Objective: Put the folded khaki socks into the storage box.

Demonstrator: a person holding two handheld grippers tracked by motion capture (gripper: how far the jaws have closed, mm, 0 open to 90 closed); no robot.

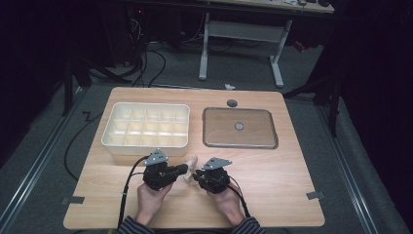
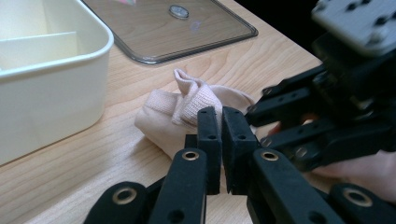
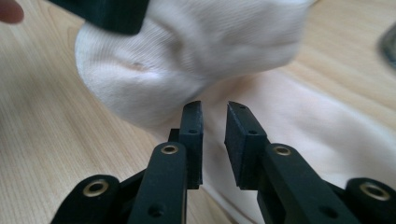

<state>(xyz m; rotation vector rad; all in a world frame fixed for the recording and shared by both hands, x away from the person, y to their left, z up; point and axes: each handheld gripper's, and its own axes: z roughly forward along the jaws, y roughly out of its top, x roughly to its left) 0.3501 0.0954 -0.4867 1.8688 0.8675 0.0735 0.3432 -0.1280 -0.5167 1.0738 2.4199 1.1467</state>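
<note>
Folding step: left tool [image 2: 220,116] clamps the pale sock [image 2: 168,116] on the counter [image 1: 272,170]. Right tool [image 3: 212,112] stands narrowly parted, holding nothing (sock just ahead). Next: regrip it.

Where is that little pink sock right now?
In the high view the sock lies on the table between the two grippers, just in front of the white divided box.

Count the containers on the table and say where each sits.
2. The white divided box sits at the table's far left; the clear shallow tray sits beside it, at the far right.
</note>
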